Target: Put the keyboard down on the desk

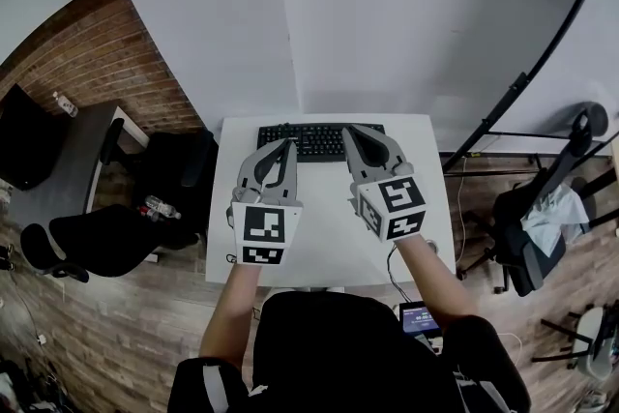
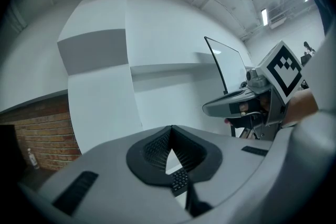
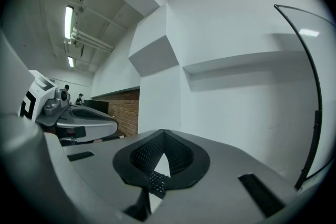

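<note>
- Keyboard (image 1: 319, 142) is flat on the white desk (image 1: 426, 171), at the far edge near the wall. It looks set down.
- Left gripper (image 1: 287, 144): jaws together at the tips, gripping nothing. Its own view shows the pads meeting at the tip (image 2: 171, 128), and a sliver of keyboard (image 2: 180, 180) shows through the gap behind them.
- Right gripper (image 1: 348, 131): same, jaws closed on nothing. The pads meet (image 3: 163, 134), with a bit of keyboard (image 3: 156, 182) seen below.
- In the head view both gripper noses overlap the keyboard's left and right parts. I can't tell if they touch it. Both cameras look at the white wall, not down at the desk.
- The grippers sit side by side and apart, and each shows up in the other's view.
- Left of the desk are a black chair (image 1: 174, 167) close to the edge, a second chair (image 1: 97, 237), a bottle (image 1: 158, 206) on the floor and a brick wall (image 1: 92, 48).
- On the right, a curved black frame (image 1: 542, 53) leans by the wall, with a chair with cloth (image 1: 544, 225) nearby.
- A small lit screen (image 1: 420, 316) sits by my right arm, with a cable running up to the desk.
</note>
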### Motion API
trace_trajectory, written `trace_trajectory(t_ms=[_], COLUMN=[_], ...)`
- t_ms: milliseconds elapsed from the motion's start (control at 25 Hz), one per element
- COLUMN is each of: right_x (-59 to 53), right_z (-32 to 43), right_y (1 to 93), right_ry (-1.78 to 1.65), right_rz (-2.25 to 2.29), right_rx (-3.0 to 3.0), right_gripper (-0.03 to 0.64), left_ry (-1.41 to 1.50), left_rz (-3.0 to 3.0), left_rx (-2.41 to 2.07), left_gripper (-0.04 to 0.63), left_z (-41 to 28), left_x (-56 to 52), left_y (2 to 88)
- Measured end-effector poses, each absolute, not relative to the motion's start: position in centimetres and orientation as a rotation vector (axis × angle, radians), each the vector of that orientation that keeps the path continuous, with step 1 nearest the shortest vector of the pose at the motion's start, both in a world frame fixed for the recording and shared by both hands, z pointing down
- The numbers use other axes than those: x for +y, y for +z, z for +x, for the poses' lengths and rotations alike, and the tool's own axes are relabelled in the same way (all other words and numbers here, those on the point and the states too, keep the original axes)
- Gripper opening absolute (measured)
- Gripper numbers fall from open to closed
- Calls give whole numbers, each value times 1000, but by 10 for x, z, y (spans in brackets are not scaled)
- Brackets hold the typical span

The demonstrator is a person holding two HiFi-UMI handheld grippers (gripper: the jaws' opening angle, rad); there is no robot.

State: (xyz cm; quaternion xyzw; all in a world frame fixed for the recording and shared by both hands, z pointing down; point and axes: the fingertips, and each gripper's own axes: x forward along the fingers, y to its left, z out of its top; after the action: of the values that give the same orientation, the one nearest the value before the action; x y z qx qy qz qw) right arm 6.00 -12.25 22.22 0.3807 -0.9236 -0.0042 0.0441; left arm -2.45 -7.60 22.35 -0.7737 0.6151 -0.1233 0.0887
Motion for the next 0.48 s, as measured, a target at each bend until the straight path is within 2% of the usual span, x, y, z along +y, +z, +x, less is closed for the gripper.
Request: trace_trajectory(t_ms=[480], right_x=[-124], right_z=[62], right_y=[227], right_ry=[-8], right_rz=[1141], right_rx=[-2836], right_gripper=[40], left_ry=[-361], left_rz=[-2282], left_rx=[1848], left_gripper=[12], left_z=[-21], left_x=[-78], left_y=[227])
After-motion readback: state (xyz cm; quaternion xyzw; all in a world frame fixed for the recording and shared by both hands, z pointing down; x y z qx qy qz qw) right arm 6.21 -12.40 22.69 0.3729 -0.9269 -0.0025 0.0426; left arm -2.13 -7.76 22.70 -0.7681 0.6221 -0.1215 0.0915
